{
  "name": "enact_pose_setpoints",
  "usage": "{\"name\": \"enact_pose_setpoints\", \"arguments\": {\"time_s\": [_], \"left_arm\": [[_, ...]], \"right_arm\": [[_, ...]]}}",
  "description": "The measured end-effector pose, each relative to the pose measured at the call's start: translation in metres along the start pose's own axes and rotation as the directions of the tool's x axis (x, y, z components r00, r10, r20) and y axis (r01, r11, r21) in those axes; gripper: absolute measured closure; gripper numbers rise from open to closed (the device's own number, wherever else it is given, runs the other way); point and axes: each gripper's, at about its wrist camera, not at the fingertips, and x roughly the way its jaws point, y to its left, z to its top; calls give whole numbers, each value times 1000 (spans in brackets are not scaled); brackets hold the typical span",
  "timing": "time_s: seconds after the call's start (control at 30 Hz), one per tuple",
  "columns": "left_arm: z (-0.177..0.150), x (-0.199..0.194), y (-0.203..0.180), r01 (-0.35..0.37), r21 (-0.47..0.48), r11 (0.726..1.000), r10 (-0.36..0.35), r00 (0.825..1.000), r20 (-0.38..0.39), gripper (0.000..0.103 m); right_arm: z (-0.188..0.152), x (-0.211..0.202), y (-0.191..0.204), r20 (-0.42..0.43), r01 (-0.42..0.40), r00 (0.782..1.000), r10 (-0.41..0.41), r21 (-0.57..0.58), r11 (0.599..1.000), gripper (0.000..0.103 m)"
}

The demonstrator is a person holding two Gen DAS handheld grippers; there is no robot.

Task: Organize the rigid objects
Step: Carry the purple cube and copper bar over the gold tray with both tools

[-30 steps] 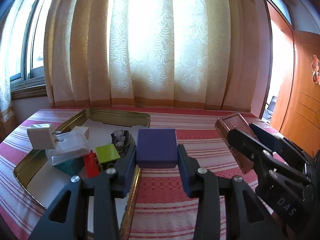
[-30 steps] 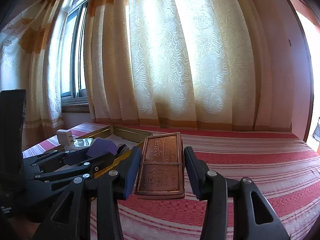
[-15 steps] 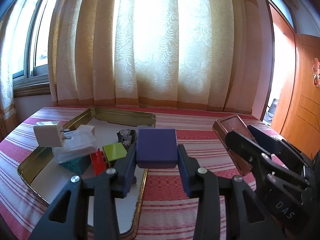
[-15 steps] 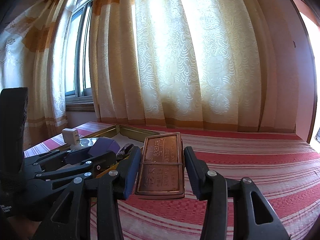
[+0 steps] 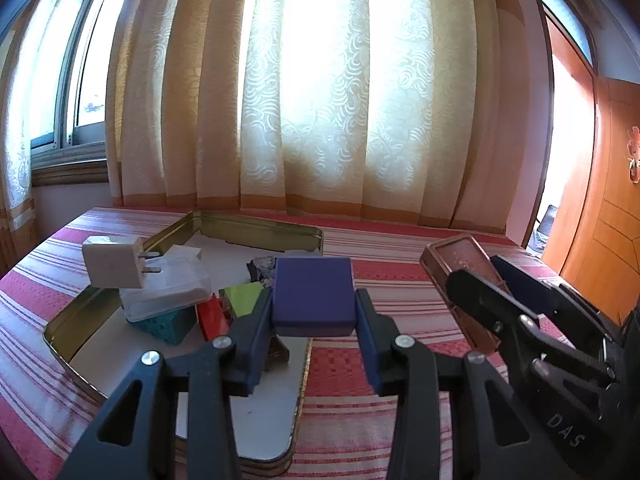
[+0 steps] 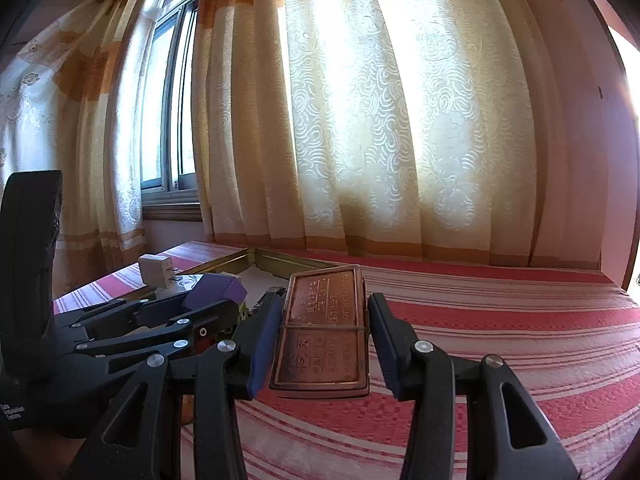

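My left gripper is shut on a purple box, held above the right edge of a gold metal tray. In the tray lie a white plug adapter on a clear plastic case, a teal block, a red piece and a green block. My right gripper is shut on a copper-brown tin with embossed writing, held over the striped cloth. In the left wrist view the tin shows at the right in the right gripper.
A red and white striped cloth covers the table. Cream and orange curtains hang behind it, with a window at the left and a wooden door at the right. The left gripper sits close beside the right one.
In the left wrist view the tray and its contents have drifted slightly to the right and nearer. Both grips are unchanged.
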Motion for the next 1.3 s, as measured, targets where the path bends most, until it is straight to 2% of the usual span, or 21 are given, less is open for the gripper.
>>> {"name": "enact_pose_setpoints", "arguments": {"time_s": [0.4,0.77,1.3], "left_arm": [[-1,-2,10,3,-19,1000,-3,1000,2,64],[0,-9,24,-41,-31,999,41,999,23,64],[0,-17,47,-61,-59,996,63,997,33,64]], "right_arm": [[0,3,12,-3,-25,1000,25,-13,1000,55],[1,9,20,-7,-44,999,44,-25,999,55],[3,22,40,-29,-91,996,90,-47,995,55]]}}
